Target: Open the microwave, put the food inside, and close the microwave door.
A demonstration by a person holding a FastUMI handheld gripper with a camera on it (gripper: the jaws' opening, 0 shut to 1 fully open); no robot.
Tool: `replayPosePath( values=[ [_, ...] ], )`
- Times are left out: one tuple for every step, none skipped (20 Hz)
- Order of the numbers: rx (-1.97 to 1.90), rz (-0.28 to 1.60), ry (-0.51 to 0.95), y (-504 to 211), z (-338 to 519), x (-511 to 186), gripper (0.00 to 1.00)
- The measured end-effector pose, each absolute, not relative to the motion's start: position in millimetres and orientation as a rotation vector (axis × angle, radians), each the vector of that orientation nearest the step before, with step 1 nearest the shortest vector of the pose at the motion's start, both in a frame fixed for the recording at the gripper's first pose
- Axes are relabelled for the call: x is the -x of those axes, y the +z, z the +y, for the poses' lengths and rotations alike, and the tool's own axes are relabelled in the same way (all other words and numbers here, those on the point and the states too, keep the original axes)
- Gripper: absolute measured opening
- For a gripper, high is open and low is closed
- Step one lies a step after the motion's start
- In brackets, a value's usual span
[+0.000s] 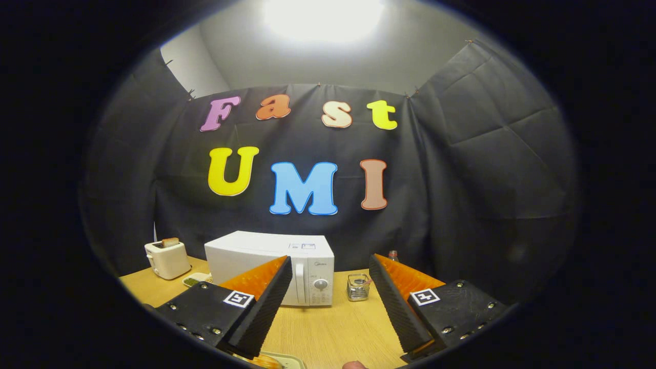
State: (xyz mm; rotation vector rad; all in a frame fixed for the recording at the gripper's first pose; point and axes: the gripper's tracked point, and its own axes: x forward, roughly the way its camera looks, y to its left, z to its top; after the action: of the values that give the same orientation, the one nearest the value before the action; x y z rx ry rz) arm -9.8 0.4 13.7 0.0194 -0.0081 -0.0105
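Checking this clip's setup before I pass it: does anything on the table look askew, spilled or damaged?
Nothing stands out. The microwave sits upright on the table with its door shut, the toaster beside it holds a slice, and a small glass jar stands upright. The hand-held gripper is open, holding nothing.

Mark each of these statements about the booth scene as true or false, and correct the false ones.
1. The microwave door is shut. True.
2. The gripper is shut on the door handle. False: its fingers are open, short of the microwave, holding nothing.
3. A toaster stands left of the microwave. True.
4. The glass jar sits on top of the microwave. False: it stands on the table, right of the microwave.
5. Something sticks out of the toaster's top. True.
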Motion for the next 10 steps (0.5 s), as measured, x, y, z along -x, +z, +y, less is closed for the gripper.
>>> replayPosePath(
  values=[
    [-0.021,-0.006,-0.011,13.3,0.7,10.4,0.95],
    [-0.022,-0.005,-0.012,12.2,0.9,10.9,0.95],
    [-0.023,-0.004,-0.014,12.2,0.1,11.4,0.95],
    [-0.025,-0.003,-0.017,11.5,-0.7,11.1,0.95],
    [-0.028,-0.002,-0.019,11.1,-0.3,10.8,0.95],
    [-0.031,-0.001,-0.021,10.2,-0.6,10.5,0.96],
    [-0.034,0.002,-0.021,8.7,-0.8,10.3,0.95],
    [-0.038,0.004,-0.021,7.6,-1.0,8.9,0.95],
    [-0.043,0.006,-0.02,6.9,-0.3,6.8,0.96],
    [-0.047,0.009,-0.016,4.7,0.3,4.4,0.95]
  ],
)
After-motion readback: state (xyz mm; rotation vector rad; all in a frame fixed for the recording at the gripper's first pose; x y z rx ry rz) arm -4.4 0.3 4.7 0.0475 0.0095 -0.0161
